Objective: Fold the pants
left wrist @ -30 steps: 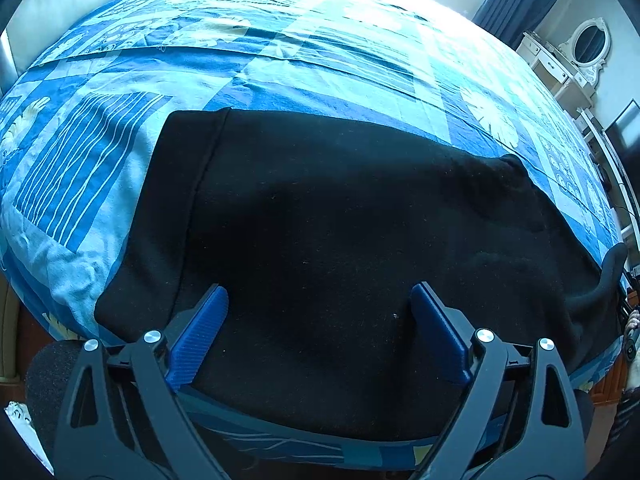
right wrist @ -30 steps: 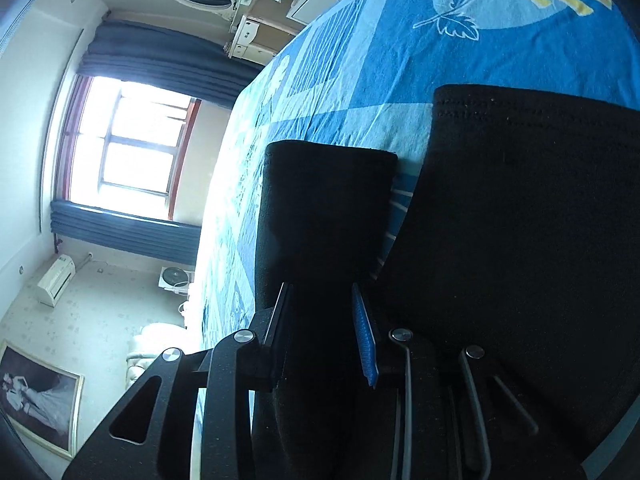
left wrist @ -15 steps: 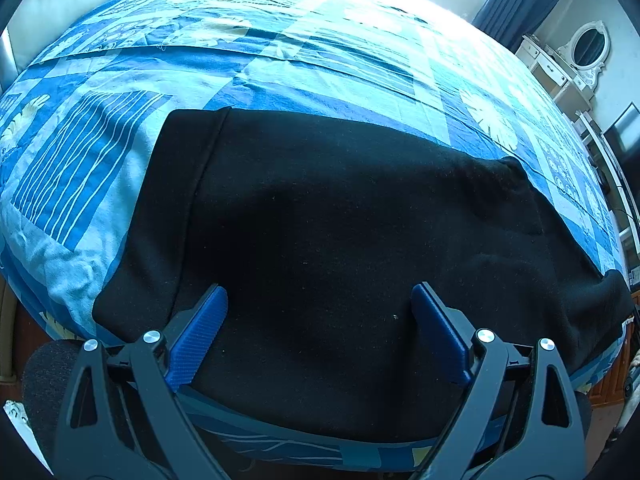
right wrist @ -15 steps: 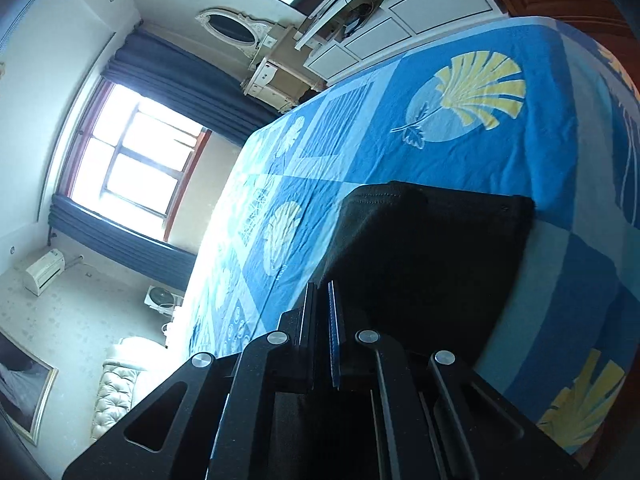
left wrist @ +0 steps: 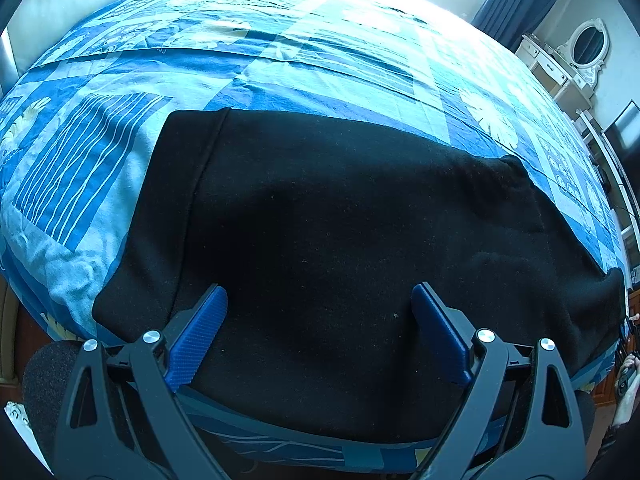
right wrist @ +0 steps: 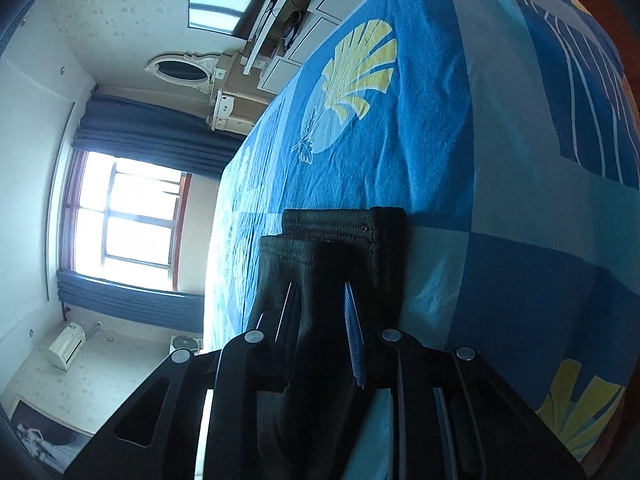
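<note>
Hovering wide apart and empty, the left gripper is waiting over the black pants, which are lying flat near the edge of the bed. The right gripper, its jaws just reopening slightly with cuff fabric between them, is setting one leg cuff against the other cuff. Legs now look stacked; cross folds are remaining. Earlier, the cuffs were lying apart.

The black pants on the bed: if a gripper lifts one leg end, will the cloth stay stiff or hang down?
The black pants would probably hang limp: they follow the bed's curve and droop over its edge. The knit looks thick, so likely not slippery.
</note>
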The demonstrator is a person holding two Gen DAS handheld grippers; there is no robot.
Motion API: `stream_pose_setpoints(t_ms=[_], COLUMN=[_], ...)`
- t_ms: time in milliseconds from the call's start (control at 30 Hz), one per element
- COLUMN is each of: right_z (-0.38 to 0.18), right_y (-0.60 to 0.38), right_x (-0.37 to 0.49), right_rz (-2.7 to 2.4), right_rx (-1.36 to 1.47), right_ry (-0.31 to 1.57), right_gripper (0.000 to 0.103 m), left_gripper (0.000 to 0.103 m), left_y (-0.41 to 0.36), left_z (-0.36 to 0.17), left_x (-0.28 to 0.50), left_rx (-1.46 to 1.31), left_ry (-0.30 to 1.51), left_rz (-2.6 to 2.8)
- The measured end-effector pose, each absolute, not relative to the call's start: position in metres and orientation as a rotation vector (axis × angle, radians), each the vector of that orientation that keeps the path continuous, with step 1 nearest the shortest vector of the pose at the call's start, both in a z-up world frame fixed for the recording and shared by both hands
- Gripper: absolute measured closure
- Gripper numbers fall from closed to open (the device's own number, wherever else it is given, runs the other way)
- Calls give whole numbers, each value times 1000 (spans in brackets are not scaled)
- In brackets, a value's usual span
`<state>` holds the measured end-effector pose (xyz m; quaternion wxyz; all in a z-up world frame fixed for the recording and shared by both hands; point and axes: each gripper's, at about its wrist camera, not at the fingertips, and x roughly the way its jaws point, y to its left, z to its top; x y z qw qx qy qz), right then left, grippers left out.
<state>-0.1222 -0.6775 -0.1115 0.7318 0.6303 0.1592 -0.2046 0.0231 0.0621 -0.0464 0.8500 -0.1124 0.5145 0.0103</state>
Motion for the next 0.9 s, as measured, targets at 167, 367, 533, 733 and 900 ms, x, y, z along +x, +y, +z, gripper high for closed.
stream_pose_setpoints(t_ms=[167,367,533,733,900], right_z=[-114,-97,-59,-45,-106], right_y=[-676,-683,-685,-690,-697], right_x=[-113,-87,-90,-128,-145], right_rz=[-443,-457,-419,-455,-504], right_rx=[1374,1276,1234,1155,1256], right_ry=[345,433,383,394,449], right_gripper=[80,95,97,97,97], left_gripper=[10,8,8,8,7], left_y=[62,61,61,61,58], left_z=[-47,-47,-47,-47,-48], left_x=[23,24,25,25,26], left_rx=[-235,-225,-223,-216,-207], left_ry=[1083,1081,1086,1090,1094], left_rz=[22,26,28,28,32])
